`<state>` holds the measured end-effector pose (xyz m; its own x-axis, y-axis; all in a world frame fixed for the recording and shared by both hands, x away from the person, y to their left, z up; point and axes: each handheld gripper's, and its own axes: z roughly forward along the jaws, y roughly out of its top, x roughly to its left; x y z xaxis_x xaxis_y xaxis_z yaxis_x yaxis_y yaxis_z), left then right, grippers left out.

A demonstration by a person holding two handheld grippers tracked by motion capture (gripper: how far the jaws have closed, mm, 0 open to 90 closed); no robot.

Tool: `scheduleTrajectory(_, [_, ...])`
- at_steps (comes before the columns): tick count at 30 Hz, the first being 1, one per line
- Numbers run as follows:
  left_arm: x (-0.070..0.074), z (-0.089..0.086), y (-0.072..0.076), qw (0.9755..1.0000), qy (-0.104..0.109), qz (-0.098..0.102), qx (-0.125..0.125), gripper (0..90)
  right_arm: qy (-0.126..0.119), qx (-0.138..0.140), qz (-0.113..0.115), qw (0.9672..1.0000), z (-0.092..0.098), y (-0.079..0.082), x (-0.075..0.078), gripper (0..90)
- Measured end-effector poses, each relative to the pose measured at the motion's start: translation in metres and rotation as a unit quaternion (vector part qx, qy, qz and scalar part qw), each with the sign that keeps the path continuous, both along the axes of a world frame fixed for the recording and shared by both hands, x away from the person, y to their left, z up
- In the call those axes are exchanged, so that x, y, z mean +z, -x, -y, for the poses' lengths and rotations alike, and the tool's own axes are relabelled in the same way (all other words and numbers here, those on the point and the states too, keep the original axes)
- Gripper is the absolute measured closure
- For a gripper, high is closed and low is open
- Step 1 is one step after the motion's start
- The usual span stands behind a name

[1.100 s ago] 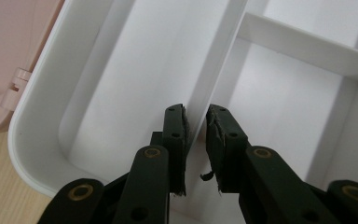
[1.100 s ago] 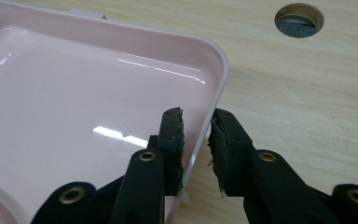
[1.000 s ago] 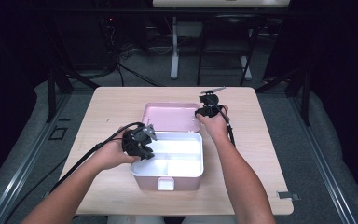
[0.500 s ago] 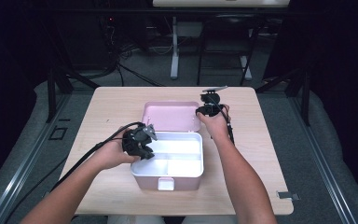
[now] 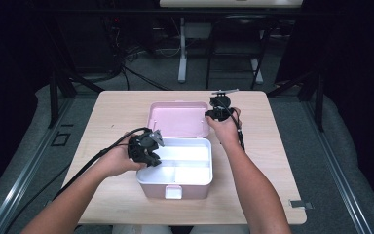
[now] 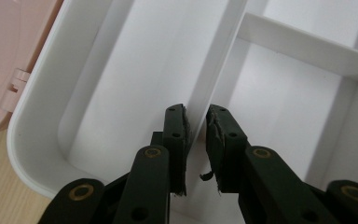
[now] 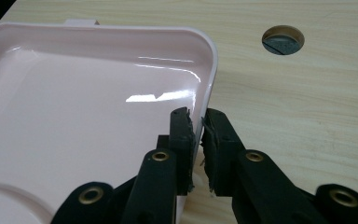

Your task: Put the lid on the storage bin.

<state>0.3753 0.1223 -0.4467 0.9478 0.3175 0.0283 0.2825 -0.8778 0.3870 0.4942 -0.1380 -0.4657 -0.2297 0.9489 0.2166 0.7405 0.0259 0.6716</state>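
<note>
A pale wooden table (image 5: 117,112) stands in a dark room. On it lies an open box: the left gripper (image 6: 196,128) clamps the glossy white tray's divider (image 6: 214,79), while the right gripper (image 7: 199,126) has just been closing on the far pink lid's (image 7: 74,112) right rim.

A light wooden table (image 5: 277,161) with rounded corners stands in a dim room, its pale grain lit from above while everything around it falls into shadow. A round cable hole (image 7: 283,39) is cut into the tabletop. The floor (image 5: 195,73) is grey carpet, crossed by black cables (image 5: 141,78) beyond the table's far edge. Farther back stands a white desk (image 5: 231,3) on a white T-shaped leg (image 5: 181,58), with dark frame legs (image 5: 260,58) beside it. Black curtains (image 5: 355,73) close off the right side and darkness the left. Metal floor rails (image 5: 24,180) run along both sides of the table
</note>
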Motion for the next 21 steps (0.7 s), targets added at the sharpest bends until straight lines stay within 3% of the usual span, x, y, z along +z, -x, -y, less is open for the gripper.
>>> scheduleTrajectory(6, [0.0, 0.0, 0.0, 1.0, 0.0, 0.001, 0.0, 78.0, 0.006, 0.0, 0.016, 0.9999, -0.001, 0.005, 0.011, 83.8])
scheduleTrajectory(21, [0.0, 0.001, 0.0, 1.0, -0.002, 0.0, 0.001, 78.0, -0.005, 0.019, 0.069, 0.9974, 0.005, 0.027, 0.039, 85.9])
